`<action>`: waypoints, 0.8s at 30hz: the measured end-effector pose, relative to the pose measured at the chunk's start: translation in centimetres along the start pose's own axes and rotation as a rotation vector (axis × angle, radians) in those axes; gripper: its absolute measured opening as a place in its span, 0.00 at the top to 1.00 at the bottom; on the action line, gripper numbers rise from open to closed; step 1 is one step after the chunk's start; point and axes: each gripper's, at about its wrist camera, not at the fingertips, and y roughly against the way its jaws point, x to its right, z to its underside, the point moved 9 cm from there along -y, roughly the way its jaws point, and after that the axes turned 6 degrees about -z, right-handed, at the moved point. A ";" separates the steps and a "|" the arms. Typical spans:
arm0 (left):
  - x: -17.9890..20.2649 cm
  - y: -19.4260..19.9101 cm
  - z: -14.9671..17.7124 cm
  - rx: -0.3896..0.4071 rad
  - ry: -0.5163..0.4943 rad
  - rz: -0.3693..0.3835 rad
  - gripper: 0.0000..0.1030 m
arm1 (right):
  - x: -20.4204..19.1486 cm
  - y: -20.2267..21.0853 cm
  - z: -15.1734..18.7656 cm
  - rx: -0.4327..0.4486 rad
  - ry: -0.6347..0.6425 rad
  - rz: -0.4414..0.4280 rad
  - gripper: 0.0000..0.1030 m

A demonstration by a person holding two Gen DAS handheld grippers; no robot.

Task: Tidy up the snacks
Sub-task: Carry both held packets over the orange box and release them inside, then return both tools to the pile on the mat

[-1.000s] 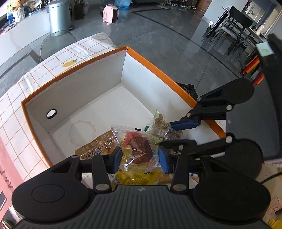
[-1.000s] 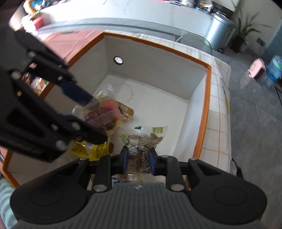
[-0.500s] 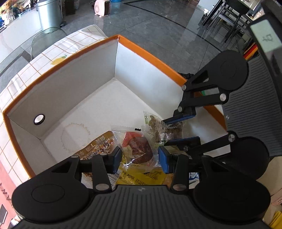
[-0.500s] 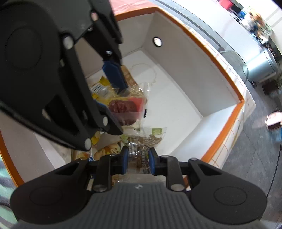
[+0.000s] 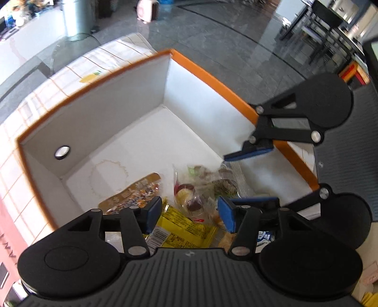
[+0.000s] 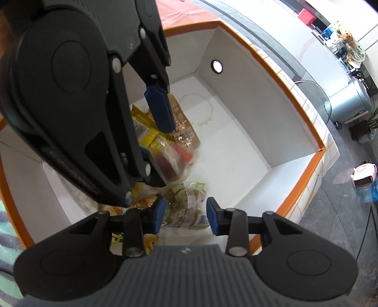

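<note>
Blue pads on my left gripper (image 5: pixel 190 215) stand apart, jaws released, with nothing pinched between them. Just beyond them lies a clear pack (image 5: pixel 189 196) with dark red and pale pieces inside, resting on the heap in the box; in the right view the same pack (image 6: pixel 176 158) looks blurred, close under the left gripper's fingers (image 6: pixel 159 111), and I cannot tell whether a finger touches it.

My right gripper (image 6: pixel 184 213) is released too, its pads spread wide. Between and just past them sits a clear bag (image 6: pixel 186 205) of brownish bits with a green label, lying loose on the box floor. From the left view that bag (image 5: pixel 222 181) is right of the red pack, below the right gripper's upper finger (image 5: pixel 250 153).

Nearer me, under the left pads, is a yellow packet (image 5: pixel 184 226) with a barcode. Left of the red pack lies a gold-brown packet (image 5: pixel 134 196), partly beneath the yellow one. A blue-and-white wrapper (image 5: pixel 264 236) peeks out by the right finger base, mostly hidden.

All the snacks crowd the near side of the box (image 5: pixel 208 75), white inside with an orange rim. Its far floor is bare, marked by a faint ring stain (image 5: pixel 107 172), and a round hole (image 5: pixel 62 151) pierces the left wall. The box stands on a tablecloth (image 5: pixel 47 94) of white squares with orange lines. Beyond, on grey floor, stand a metal bin (image 5: pixel 76 19) and a pink heater (image 5: pixel 147 11).
</note>
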 end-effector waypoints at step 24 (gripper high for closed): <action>-1.9 17.7 9.4 0.247 0.260 -0.297 0.38 | -7.5 9.6 -2.2 0.224 -0.634 -0.110 0.53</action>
